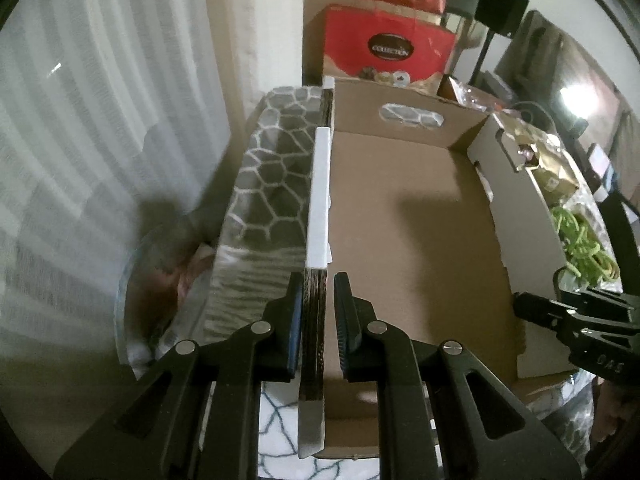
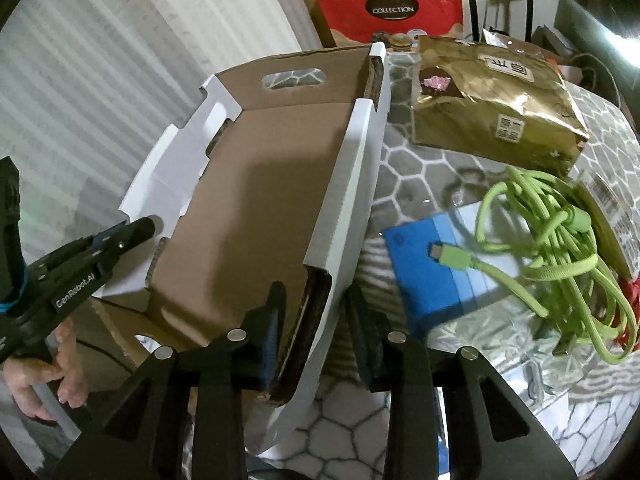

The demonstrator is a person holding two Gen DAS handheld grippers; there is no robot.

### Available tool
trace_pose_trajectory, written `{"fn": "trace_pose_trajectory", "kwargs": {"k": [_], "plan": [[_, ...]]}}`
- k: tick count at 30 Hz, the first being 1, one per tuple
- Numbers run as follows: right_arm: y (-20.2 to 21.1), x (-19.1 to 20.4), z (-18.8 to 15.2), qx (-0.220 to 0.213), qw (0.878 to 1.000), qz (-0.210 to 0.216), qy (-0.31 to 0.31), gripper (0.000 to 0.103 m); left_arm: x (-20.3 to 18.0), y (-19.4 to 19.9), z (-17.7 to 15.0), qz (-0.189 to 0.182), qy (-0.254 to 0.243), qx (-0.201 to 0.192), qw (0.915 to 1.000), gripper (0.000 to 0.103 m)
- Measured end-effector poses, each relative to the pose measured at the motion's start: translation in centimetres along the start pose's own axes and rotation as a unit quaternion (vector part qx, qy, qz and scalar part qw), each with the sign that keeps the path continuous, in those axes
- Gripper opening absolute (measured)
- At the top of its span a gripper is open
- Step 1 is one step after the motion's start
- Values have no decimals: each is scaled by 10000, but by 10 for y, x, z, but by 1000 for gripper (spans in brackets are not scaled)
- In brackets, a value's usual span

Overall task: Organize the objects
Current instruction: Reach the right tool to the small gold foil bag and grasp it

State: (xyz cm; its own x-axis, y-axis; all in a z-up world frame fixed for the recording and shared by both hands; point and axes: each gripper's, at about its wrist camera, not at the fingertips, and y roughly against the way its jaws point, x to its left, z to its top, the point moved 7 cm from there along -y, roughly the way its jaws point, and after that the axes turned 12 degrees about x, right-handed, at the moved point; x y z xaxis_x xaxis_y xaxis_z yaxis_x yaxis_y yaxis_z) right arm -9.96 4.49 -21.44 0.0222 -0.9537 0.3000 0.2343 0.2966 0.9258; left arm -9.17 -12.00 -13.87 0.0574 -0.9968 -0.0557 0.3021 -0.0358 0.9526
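An empty cardboard box [image 1: 400, 240] [image 2: 248, 208], white outside and brown inside, stands on a grey honeycomb-patterned cover [image 2: 424, 176]. My left gripper [image 1: 318, 280] straddles the box's left wall and is shut on it; it also shows at the left of the right wrist view [image 2: 132, 236]. My right gripper [image 2: 316, 292] straddles the right wall, with both pads against the folded cardboard. Its tip shows at the box's right wall in the left wrist view [image 1: 560, 312]. Right of the box lie a green cable [image 2: 552, 248], a blue flat box [image 2: 432, 280] and a gold bag [image 2: 492, 108].
A red "Collection" box [image 2: 388, 8] [image 1: 388, 48] stands behind the cardboard box among stacked cartons. White curtains hang on the left. A person's hand [image 2: 48, 376] holds the left gripper's handle. A red item peeks out under the cable at the far right.
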Motion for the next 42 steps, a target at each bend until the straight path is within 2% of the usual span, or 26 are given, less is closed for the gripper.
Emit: {"fn": "trace_pose_trajectory", "kwargs": {"k": [1, 2, 4, 7, 14, 17, 21, 26, 32, 33, 35, 37, 39, 41, 42], "plan": [[-1, 0, 0, -25, 10000, 5, -30, 35, 0, -2, 0, 6, 7, 14, 10000, 13], [0, -1, -1, -58, 10000, 1, -50, 43, 1, -4, 0, 26, 20, 21, 10000, 13], [8, -6, -2, -182, 9997, -154, -80, 53, 2, -6, -1, 18, 61, 44, 10000, 13], [23, -10, -3, -304, 9993, -180, -83, 56, 4, -9, 0, 28, 112, 53, 9999, 15], [97, -54, 1, -674, 9970, -221, -310, 56, 2, -16, -2, 121, 70, 66, 9999, 14], [122, -92, 0, -853, 9933, -550, -558, 56, 2, -18, -3, 52, 66, 94, 9999, 11], [137, -135, 4, -924, 9884, -897, -811, 56, 2, -18, -3, 51, 49, 91, 9999, 11], [130, -177, 12, -710, 9877, -1044, -924, 56, 2, -19, -3, -29, 103, 118, 9999, 11], [102, -191, 11, -422, 9928, -615, -939, 56, 1, -18, -3, -48, 99, 125, 9999, 11], [99, -191, 12, -400, 9935, -546, -917, 58, 2, -19, -3, -50, 99, 130, 9999, 11], [95, -194, 13, -401, 9936, -560, -892, 69, 2, -19, -2, -58, 97, 141, 9998, 11], [91, -198, 14, -391, 9937, -520, -917, 70, 2, -19, -2, -62, 102, 143, 9998, 11], [90, -201, 15, -391, 9935, -411, -989, 69, 2, -19, -2, -67, 111, 146, 9998, 11], [91, -201, 17, -427, 9939, -349, -950, 53, 2, -20, -2, -85, 126, 153, 9998, 11], [93, -201, 17, -441, 9940, -377, -922, 51, 2, -20, -2, -97, 135, 155, 9997, 11]]}}
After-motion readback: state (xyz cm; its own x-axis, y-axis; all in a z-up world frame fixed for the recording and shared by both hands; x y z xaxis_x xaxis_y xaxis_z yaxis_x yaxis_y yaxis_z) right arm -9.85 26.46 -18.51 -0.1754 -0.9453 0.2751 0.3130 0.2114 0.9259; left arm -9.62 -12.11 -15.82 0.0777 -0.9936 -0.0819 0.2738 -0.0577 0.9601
